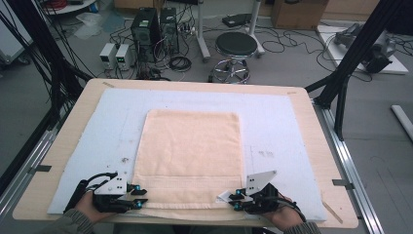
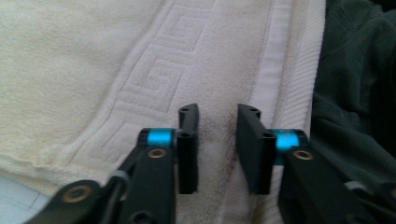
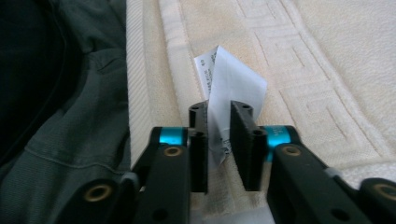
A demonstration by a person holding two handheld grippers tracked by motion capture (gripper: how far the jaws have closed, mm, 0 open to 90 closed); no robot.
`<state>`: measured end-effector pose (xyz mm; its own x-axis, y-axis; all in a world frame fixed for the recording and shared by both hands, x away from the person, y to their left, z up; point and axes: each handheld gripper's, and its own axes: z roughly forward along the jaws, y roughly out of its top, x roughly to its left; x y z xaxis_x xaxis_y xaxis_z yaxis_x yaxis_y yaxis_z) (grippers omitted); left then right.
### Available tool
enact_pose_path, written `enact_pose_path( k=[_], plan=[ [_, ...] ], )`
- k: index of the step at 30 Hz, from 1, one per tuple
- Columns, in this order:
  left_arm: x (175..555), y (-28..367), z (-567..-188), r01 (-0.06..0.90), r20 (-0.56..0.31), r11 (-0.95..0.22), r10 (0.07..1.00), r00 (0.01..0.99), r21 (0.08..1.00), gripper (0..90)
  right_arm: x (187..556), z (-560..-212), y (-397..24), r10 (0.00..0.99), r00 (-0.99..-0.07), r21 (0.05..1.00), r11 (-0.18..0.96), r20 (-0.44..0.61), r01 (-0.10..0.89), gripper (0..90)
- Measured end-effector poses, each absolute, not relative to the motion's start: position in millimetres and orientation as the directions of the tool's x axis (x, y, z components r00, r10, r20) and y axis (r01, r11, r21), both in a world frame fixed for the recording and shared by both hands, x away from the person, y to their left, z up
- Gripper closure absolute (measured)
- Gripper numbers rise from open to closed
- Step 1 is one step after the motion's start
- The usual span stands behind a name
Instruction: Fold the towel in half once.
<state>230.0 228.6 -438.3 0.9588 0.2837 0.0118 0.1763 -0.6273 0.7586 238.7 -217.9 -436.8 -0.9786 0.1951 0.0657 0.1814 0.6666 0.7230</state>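
Observation:
A cream towel (image 1: 190, 151) lies flat on a pale blue mat (image 1: 277, 112), with its patterned hem toward the table's near edge. My left gripper (image 1: 141, 195) is at the towel's near left corner. In the left gripper view its jaws (image 2: 217, 114) stand a little apart with a raised fold of the towel (image 2: 93, 70) pinched between them. My right gripper (image 1: 236, 200) is at the near right corner. Its narrow jaws (image 3: 218, 108) are shut on the hem of the towel (image 3: 327, 56), and the white care label (image 3: 236, 79) sticks up between them.
The mat covers most of the wooden table (image 1: 311, 117). The person's dark green clothing (image 3: 70, 116) lies just past the towel's near edge. Beyond the table, on the floor, are a black stool (image 1: 236, 46), computer towers (image 1: 146, 29) and cables.

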Motion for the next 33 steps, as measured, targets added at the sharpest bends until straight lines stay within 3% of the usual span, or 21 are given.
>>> enact_pose_path(
  k=[6,20,30,31,33],
  plan=[
    [230,228,-434,0.16,0.031,-0.642,0.276,0.961,0.75,84.9,239,-432,-217,0.189,-0.979,0.718,0.671,0.074,0.184,88.8],
    [224,244,-409,0.158,0.022,-0.547,0.309,0.951,0.822,85.8,224,-401,-222,0.176,-0.983,0.79,0.593,0.058,0.153,89.2],
    [214,244,-414,0.17,-0.032,-0.599,0.234,0.972,0.783,84.8,207,-410,-217,0.125,-0.988,0.763,0.629,0.092,0.151,89.3],
    [215,243,-416,0.183,-0.052,-0.599,0.229,0.972,0.779,82.9,208,-413,-217,0.119,-0.988,0.755,0.638,0.102,0.154,88.9],
    [216,243,-416,0.191,-0.067,-0.598,0.224,0.972,0.779,75.3,209,-416,-217,0.126,-0.985,0.757,0.631,0.117,0.171,75.6]
  ],
)
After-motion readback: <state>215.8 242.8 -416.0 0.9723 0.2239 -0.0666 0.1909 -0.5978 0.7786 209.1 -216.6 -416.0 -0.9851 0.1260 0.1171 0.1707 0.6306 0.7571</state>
